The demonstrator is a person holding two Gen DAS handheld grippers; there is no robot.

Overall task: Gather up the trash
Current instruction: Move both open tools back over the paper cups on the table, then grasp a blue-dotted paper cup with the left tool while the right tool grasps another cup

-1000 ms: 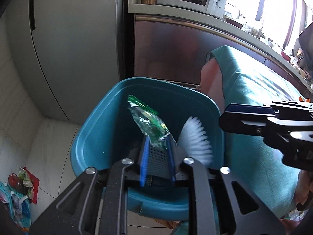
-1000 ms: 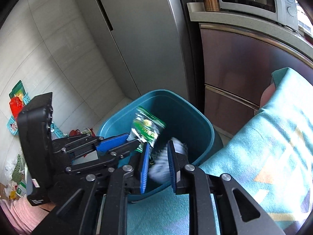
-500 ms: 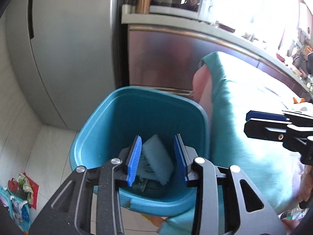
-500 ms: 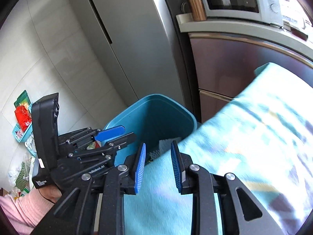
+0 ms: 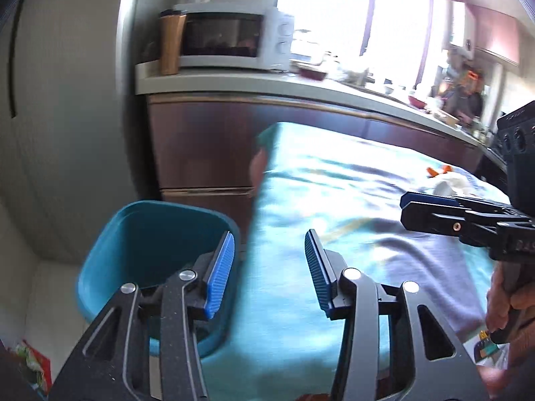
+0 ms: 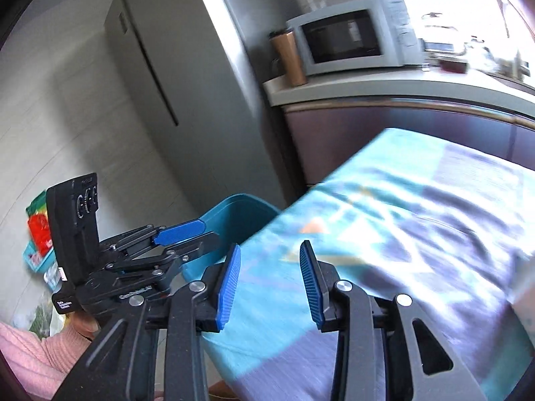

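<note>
A teal plastic bin point(image 5: 140, 244) stands on the floor against the table's left end; in the right wrist view the teal bin point(image 6: 234, 210) peeks out behind the table corner. My left gripper point(image 5: 269, 254) hangs over the table edge beside the bin, its jaws opening with nothing between them. My right gripper point(image 6: 270, 260) hovers above the teal tablecloth point(image 6: 401, 220), jaws opening and empty. White crumpled trash with orange bits point(image 5: 448, 180) lies far along the cloth. What is inside the bin is hidden.
A grey fridge point(image 6: 187, 67) and a brown cabinet point(image 5: 207, 140) with a microwave point(image 5: 230, 38) and a copper tumbler point(image 6: 289, 56) stand behind the bin. Colourful packets point(image 6: 38, 220) lie on the floor at left. A hand point(image 5: 508, 304) holds the other gripper.
The green wrapper and the white brush-like piece left my grippers and dropped into the bin. Both grippers opened and swung up and right, from over the bin to over the table.
</note>
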